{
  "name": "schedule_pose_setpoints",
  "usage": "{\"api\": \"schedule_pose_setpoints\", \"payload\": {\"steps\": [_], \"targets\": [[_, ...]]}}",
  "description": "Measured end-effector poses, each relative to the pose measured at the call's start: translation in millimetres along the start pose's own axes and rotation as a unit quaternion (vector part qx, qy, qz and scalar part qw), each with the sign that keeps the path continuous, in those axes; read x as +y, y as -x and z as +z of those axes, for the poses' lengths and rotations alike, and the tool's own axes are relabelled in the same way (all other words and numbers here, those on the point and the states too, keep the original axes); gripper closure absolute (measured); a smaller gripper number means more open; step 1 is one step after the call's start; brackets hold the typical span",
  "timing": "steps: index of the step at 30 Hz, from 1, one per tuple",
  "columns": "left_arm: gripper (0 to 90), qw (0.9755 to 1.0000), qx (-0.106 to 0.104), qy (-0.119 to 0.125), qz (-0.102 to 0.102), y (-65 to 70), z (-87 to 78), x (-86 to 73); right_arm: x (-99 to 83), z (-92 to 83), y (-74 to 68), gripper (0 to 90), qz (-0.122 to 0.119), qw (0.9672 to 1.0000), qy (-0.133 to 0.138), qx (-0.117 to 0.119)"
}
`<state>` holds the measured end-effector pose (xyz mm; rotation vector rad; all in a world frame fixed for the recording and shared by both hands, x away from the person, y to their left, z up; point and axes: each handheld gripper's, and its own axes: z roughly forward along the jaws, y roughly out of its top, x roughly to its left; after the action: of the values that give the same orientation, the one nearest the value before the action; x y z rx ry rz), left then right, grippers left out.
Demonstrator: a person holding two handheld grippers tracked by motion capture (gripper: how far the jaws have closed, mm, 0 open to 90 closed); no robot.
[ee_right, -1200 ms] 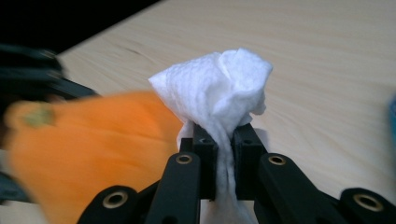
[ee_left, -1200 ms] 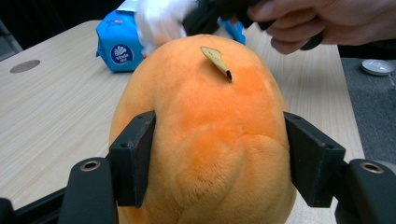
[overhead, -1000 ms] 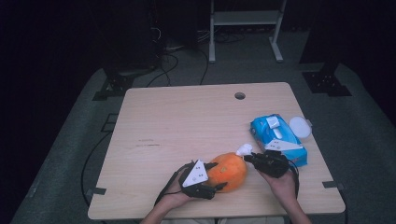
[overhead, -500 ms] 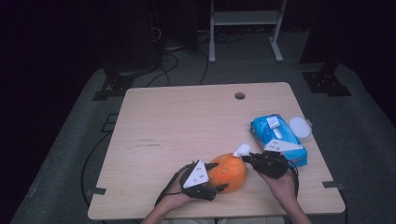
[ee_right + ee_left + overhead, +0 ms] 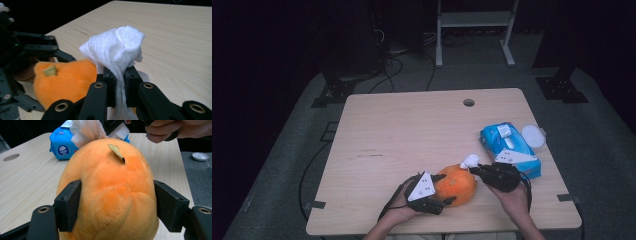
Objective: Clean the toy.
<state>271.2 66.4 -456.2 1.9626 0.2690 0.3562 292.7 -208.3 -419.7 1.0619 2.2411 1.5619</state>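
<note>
Left gripper [image 5: 447,189] jaws roughly half open, clamped on both sides of the orange plush toy [image 5: 455,183], which sits on the counter [image 5: 412,130]; the jaws have just been opening a little, toy between them. Right gripper [image 5: 475,169] jaws closed tight on a crumpled white wipe [image 5: 117,47], which sticks up past the jaw tips and touches the toy's top. Blue wipes pack [image 5: 508,147] lies beyond the right jaws, a white round lid [image 5: 533,135] just beside it.
</note>
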Motion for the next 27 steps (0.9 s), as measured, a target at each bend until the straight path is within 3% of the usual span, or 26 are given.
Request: {"api": "schedule_pose_setpoints", "payload": {"steps": [2, 6, 8, 10, 13, 15, 17, 20, 22, 24, 27], "targets": [[28.5, 1.0000, 0.001, 0.000, 0.001, -0.1, -0.1, -0.2, -0.1, 0.8, -1.7, 82.0, -0.006, 1.0000, -0.004, -0.002], [28.4, 1.0000, 0.007, -0.002, -0.001, -0.8, -0.5, 0.4, -7.7, 4.1, 10.2, 82.0, 0.013, 0.9996, -0.015, -0.019], [28.4, 1.0000, 0.008, -0.001, -0.005, -1.9, -0.6, -0.4, -8.0, 3.2, 9.2, 82.0, 0.018, 0.9996, -0.013, -0.018], [27.9, 0.9999, 0.012, -0.002, -0.012, -3.5, -0.9, -0.7, -2.9, 2.3, -3.3, 82.0, -0.012, 0.9995, -0.013, -0.025], [27.9, 0.9995, 0.016, 0.001, -0.026, -5.4, -0.1, -0.8, 5.9, 1.3, -26.3, 81.9, -0.044, 0.9990, 0.001, 0.007], [27.9, 0.9994, 0.016, 0.003, -0.029, -5.6, -0.2, -1.2, 7.8, 3.4, -33.6, 81.9, -0.064, 0.9980, -0.003, 0.005], [27.6, 0.9994, 0.013, 0.005, -0.031, -5.8, -0.6, -1.5, 4.8, 5.3, -26.4, 81.9, -0.049, 0.9988, -0.004, 0.007], [26.4, 0.9993, 0.009, 0.009, -0.034, -5.9, 0.0, -1.6, -2.0, 5.2, -7.6, 81.8, -0.029, 0.9994, -0.011, -0.016], [25.9, 0.9992, 0.007, 0.012, -0.036, -6.6, 1.0, -1.9, -4.8, 3.0, 0.3, 81.8, -0.008, 0.9997, -0.009, -0.020], [25.3, 0.9992, 0.009, 0.010, -0.038, -6.8, 1.4, -1.8, -2.5, 2.5, -5.3, 81.9, -0.010, 0.9998, -0.005, -0.014], [24.9, 0.9992, 0.009, 0.009, -0.038, -6.9, 1.1, -2.1, 2.9, 4.2, -22.4, 81.8, -0.034, 0.9994, -0.001, 0.003]]}}
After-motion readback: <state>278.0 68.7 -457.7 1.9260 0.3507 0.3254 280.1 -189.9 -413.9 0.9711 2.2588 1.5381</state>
